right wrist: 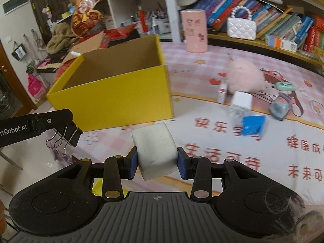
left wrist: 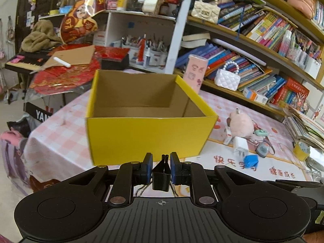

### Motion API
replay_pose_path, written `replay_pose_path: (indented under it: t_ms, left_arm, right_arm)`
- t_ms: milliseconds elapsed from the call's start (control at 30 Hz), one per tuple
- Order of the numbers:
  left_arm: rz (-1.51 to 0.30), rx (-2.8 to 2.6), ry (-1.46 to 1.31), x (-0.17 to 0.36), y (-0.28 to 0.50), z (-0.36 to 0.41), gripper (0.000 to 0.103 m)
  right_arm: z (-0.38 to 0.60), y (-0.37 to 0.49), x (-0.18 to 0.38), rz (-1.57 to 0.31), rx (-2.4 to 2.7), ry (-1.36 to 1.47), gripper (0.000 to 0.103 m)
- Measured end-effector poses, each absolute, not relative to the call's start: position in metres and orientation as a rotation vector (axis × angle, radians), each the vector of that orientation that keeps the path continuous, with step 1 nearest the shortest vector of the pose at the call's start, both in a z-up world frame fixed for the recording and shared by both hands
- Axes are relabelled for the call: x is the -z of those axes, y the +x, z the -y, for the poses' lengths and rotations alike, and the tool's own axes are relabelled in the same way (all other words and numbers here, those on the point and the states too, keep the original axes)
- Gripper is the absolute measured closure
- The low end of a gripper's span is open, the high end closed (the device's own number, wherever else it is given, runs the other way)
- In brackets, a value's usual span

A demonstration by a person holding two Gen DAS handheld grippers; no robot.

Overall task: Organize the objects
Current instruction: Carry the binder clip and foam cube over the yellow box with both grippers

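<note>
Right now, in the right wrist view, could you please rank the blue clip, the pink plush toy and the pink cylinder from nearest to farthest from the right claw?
1. Blue clip: nearest, right of the right claw.
2. Pink plush toy: farther back, right.
3. Pink cylinder: farthest, by the shelves.

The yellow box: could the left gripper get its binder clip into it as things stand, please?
Probably yes. The yellow box is open-topped and looks empty, straight ahead of the left gripper, which holds the binder clip; nothing lies between them.

On the desk [right wrist: 222, 141], the open cardboard box [right wrist: 113, 93] stands left of the plush toy [right wrist: 246, 77], charger plug [right wrist: 242, 101] and bookshelf [right wrist: 263, 40] behind.
</note>
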State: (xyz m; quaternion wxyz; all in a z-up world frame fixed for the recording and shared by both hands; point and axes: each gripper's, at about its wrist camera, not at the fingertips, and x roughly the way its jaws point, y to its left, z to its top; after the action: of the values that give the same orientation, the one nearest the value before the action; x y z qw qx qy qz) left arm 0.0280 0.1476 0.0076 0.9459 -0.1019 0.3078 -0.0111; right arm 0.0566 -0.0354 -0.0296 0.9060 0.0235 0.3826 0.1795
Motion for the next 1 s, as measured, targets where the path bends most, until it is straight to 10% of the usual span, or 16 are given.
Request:
replay_pose_path:
  t_ms: [1000]
  left_arm:
    - [-0.476,0.008,-0.229,-0.038,0.042,-0.192,0.087]
  right_arm:
    - [-0.015,0.081,0.000,-0.651,-0.358,0.029,0.067]
